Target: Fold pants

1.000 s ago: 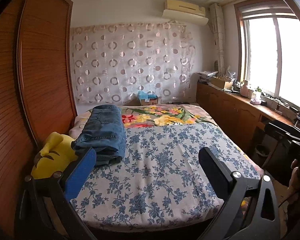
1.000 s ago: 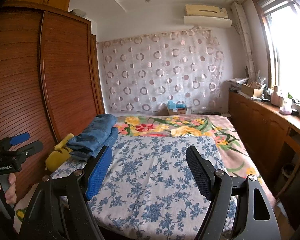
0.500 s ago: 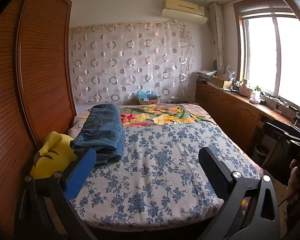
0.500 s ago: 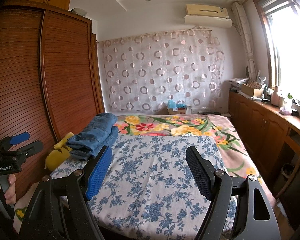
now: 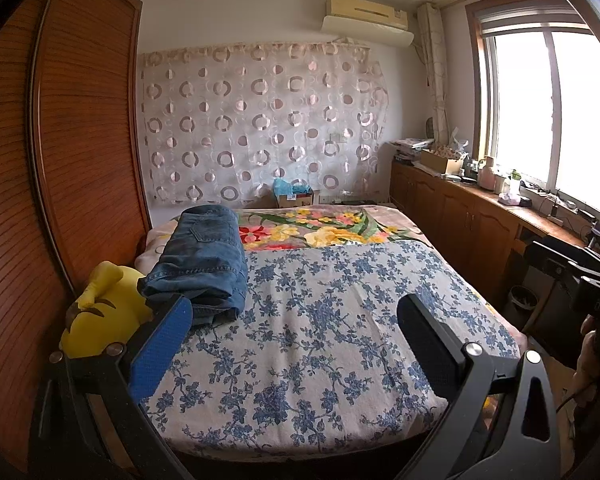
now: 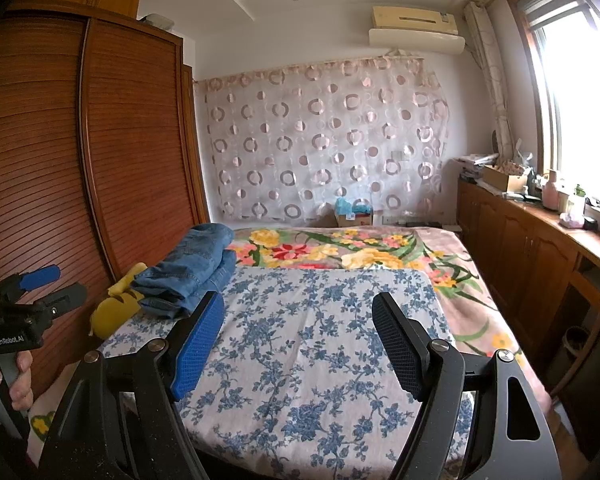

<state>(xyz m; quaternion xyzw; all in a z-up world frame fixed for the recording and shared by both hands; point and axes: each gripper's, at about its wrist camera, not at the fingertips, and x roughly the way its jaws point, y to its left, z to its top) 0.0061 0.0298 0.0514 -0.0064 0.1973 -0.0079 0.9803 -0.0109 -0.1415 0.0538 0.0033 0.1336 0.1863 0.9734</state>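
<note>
Folded blue jeans [image 5: 204, 260] lie in a stack at the left side of the bed [image 5: 320, 320], on the blue-flowered sheet; they also show in the right wrist view [image 6: 192, 268]. My left gripper [image 5: 292, 312] is open and empty, held over the near end of the bed, short of the jeans. My right gripper [image 6: 298, 312] is open and empty, over the bed's near middle, to the right of the jeans. The left gripper also shows at the left edge of the right wrist view [image 6: 40, 284].
A yellow plush toy [image 5: 104, 308] lies against the jeans at the bed's left edge. A wooden wardrobe [image 6: 80, 160] stands close on the left. Wooden cabinets [image 5: 480, 216] with clutter run under the window on the right. A small bin [image 5: 522, 300] stands on the floor.
Both views have shifted only slightly; the jeans lie as before and both grippers stay open.
</note>
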